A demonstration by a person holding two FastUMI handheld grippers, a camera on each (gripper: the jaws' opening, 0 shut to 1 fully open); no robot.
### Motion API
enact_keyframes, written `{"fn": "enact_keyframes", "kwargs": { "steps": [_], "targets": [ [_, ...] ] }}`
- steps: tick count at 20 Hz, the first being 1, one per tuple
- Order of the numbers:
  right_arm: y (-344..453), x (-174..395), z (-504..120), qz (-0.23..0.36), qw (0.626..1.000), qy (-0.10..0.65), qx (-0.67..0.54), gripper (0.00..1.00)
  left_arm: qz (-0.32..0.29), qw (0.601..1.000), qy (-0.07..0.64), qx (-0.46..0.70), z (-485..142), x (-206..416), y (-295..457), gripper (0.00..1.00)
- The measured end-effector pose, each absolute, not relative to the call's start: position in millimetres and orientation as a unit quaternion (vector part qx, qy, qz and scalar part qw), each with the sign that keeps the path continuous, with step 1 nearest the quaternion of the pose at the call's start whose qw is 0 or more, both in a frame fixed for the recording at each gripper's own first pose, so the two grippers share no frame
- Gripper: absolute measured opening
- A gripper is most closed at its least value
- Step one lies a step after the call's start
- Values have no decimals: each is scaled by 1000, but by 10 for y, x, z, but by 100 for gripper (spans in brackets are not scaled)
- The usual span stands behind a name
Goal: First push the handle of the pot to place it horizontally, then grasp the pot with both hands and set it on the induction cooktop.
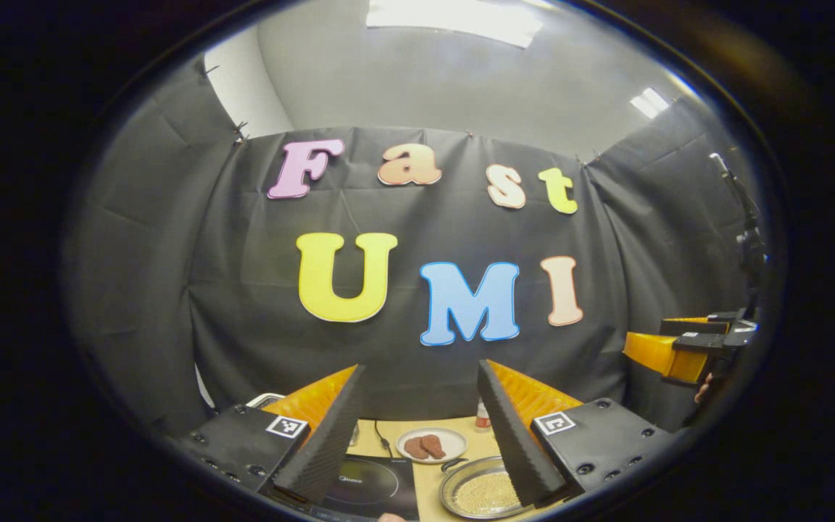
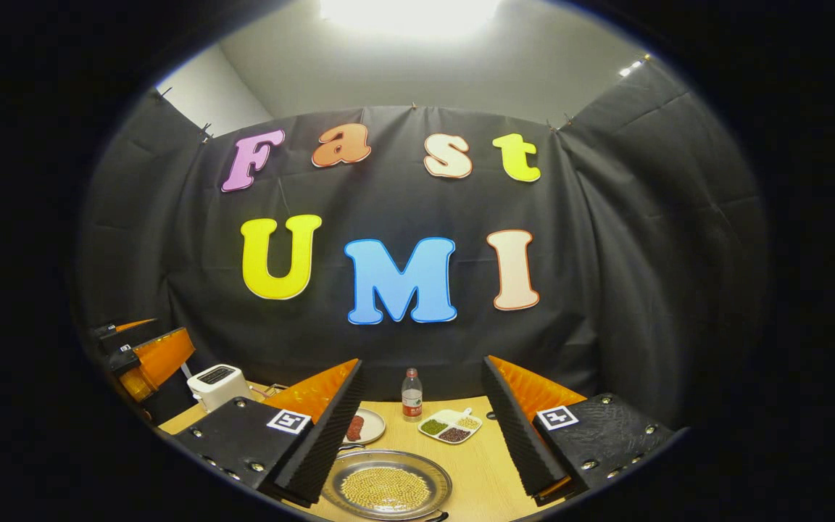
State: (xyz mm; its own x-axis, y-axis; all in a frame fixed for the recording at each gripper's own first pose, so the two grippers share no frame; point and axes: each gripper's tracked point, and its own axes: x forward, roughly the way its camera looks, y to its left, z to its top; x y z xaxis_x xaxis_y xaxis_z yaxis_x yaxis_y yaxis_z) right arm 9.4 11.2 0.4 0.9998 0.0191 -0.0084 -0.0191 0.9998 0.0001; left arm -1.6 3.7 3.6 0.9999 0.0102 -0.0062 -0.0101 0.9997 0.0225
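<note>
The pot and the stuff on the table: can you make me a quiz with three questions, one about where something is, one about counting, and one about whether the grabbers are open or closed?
1. Where does the bottle stand?
A. at the back of the table, near the cloth wall
B. inside the pot
C. on the toaster

2. How many sections does the divided dish have?
A. one
B. three
C. six

3. How are the right gripper's fingers set?
A. shut on the pot
B. shut on the bottle
C. spread open, holding nothing

Answers:
1 A: in the right gripper view the bottle stands upright at the table's far edge, behind the dishes.
2 B: the dish shows three sections, each with a different filling.
3 C: the fingers stand wide apart, with the pot lying on the table below and between them.
</note>
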Motion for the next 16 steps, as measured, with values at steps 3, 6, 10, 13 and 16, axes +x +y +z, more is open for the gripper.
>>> {"fn": "enact_keyframes", "kwargs": {
  "steps": [3,6,10,13,16],
  "targets": [
    [110,118,-16,10,1000,7,-2,98,6,1000,0,12,40,-2,48,97],
    [99,132,-77,11,1000,15,-2,98,5,1000,5,12,15,-13,52,98],
    [60,97,-195,9,1000,28,-6,98,-9,1000,12,6,-8,-23,10,95],
    [49,56,-352,13,999,44,-10,98,-16,1000,17,8,-53,-37,25,100],
    [89,27,-597,34,997,72,-8,98,-8,1000,26,-7,-106,-42,32,100]
  ]
}}
